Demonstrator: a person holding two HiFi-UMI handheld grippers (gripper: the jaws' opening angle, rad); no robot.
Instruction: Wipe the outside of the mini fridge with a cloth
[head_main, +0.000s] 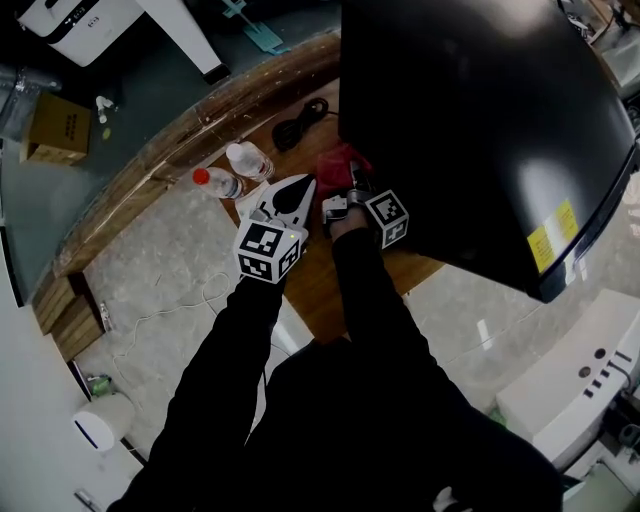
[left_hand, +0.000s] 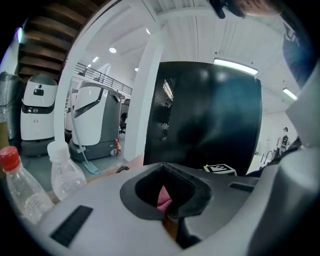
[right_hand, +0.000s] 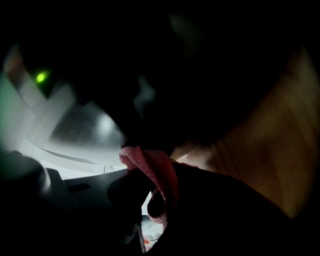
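Note:
The black mini fridge (head_main: 480, 120) stands on a wooden table (head_main: 318, 285) and fills the upper right of the head view. A red cloth (head_main: 340, 164) is bunched against its lower left side, and my right gripper (head_main: 346, 194) is shut on it. In the right gripper view the pink-red cloth (right_hand: 156, 172) hangs between the dark jaws, pressed close to the black fridge (right_hand: 200, 75). My left gripper (head_main: 296, 190) hovers just left of the cloth, shut and holding nothing. Its view faces the fridge (left_hand: 210, 115), with a bit of cloth (left_hand: 164, 198) showing past the jaws.
Two clear plastic bottles (head_main: 248, 160) (head_main: 217, 182) lie on the table left of the grippers. A coiled black cable (head_main: 298, 125) rests beside the fridge's left side. A cardboard box (head_main: 58, 128) sits on the floor beyond the table's curved edge. White machines (left_hand: 37, 115) stand in the background.

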